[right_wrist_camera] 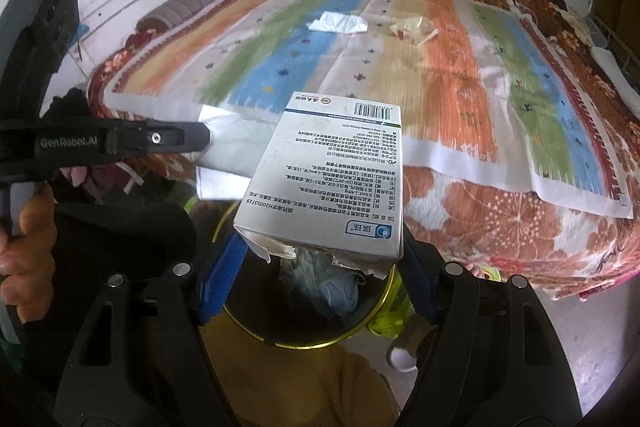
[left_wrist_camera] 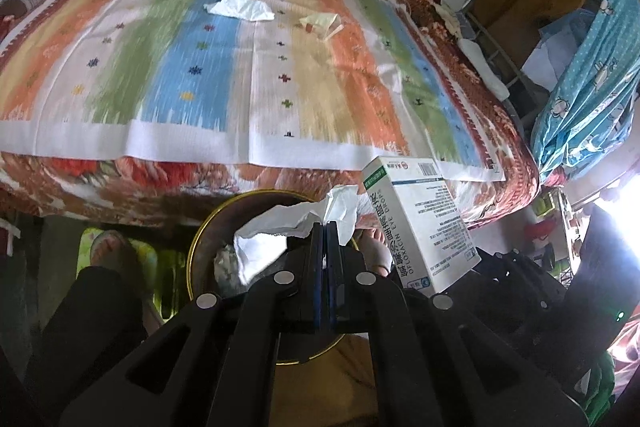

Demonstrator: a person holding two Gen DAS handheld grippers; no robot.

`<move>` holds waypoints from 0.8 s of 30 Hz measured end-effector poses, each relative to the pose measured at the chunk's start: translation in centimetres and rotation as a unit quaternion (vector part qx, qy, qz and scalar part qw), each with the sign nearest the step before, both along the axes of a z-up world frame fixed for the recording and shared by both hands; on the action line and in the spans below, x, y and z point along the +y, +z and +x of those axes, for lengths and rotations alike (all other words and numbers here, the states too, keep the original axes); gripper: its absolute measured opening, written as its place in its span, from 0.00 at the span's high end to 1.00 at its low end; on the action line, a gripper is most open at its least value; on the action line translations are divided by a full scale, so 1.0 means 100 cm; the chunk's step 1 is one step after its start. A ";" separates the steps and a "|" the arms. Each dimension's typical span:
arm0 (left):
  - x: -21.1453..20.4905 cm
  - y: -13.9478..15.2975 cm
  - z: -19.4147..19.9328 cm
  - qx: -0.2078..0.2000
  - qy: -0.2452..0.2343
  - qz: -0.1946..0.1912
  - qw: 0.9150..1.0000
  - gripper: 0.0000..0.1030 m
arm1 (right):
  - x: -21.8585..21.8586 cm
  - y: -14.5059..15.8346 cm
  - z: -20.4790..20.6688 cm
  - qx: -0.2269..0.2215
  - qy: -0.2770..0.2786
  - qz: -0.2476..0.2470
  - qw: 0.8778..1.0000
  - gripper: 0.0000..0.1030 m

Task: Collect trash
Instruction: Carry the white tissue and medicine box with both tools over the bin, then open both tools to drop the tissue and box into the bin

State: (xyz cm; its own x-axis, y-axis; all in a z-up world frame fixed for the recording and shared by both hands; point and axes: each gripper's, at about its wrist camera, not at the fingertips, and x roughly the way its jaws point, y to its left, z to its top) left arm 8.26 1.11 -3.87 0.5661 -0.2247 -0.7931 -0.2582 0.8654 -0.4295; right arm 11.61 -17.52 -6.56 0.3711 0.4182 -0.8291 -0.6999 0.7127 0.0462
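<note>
Both loads hang over the bin (right_wrist_camera: 304, 307) by the bed (right_wrist_camera: 460, 211): left hand-held gripper (left_wrist_camera: 326, 227) pinching a tissue (left_wrist_camera: 288, 231), right hand-held gripper (right_wrist_camera: 320, 247) clamped wide on the box (right_wrist_camera: 324, 187); release only once centred, then fetch scraps at 12 o'clock.

Left tongs (left_wrist_camera: 327, 227): black moulded frame, blue finger pads, round silver rivets; side marked "GenRobot.AI" with one screw. Right tongs (right_wrist_camera: 320, 259): identical black frame, blue pads (right_wrist_camera: 220, 279), silver rivets. Person: dark trousers, sandals.
</note>
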 end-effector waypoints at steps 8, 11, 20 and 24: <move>-0.006 -0.022 0.006 0.042 0.003 0.010 0.999 0.99 | 0.003 -0.018 0.002 0.026 0.004 -0.032 0.999 0.34; -0.006 -0.031 0.009 0.059 0.007 0.011 0.998 0.99 | 0.007 -0.024 0.001 0.030 0.011 -0.047 0.998 0.34; 0.001 -0.052 0.016 0.097 0.029 -0.001 0.995 0.99 | 0.014 -0.054 0.007 0.079 0.012 -0.083 0.993 0.34; 0.000 -0.059 0.020 0.109 0.030 0.007 0.994 0.99 | 0.018 -0.063 0.008 0.095 0.016 -0.095 0.991 0.34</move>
